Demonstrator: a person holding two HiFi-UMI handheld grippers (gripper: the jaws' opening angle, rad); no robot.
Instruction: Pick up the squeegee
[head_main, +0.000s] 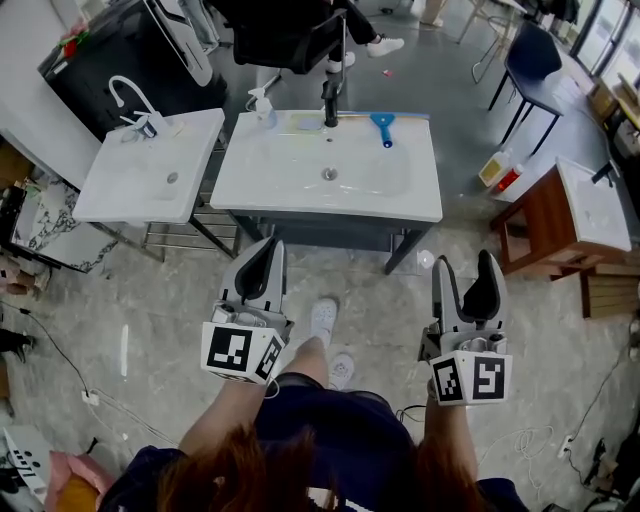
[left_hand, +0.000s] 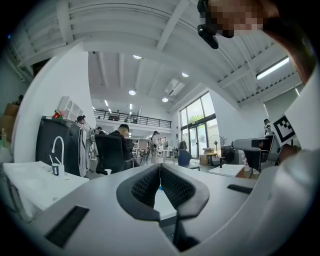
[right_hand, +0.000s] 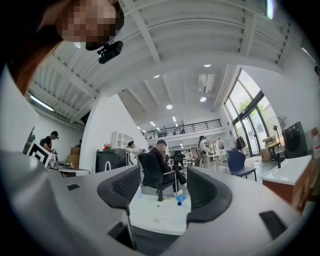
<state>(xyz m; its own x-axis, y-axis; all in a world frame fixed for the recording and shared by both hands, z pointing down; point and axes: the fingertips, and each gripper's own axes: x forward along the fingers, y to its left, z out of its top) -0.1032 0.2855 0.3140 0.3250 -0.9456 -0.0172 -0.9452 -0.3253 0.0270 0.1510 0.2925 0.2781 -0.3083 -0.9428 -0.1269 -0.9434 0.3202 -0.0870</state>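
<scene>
The blue squeegee (head_main: 384, 127) lies on the back right of the white sink counter (head_main: 420, 195), just right of the black faucet (head_main: 330, 100). Both grippers hang over the floor in front of the counter, well short of it. My left gripper (head_main: 271, 247) is shut, its pads meeting with nothing between them, as the left gripper view also shows (left_hand: 159, 168). My right gripper (head_main: 465, 264) is open and empty. The right gripper view looks between its jaws (right_hand: 162, 187) at the counter, with the squeegee (right_hand: 180, 199) small and far ahead.
A spray bottle (head_main: 262, 103) stands at the counter's back left. A second white sink (head_main: 110, 190) sits to the left, a wooden cabinet (head_main: 545, 220) to the right with bottles (head_main: 497, 168) near it. An office chair (head_main: 290, 40) stands behind the counter. Cables lie on the floor.
</scene>
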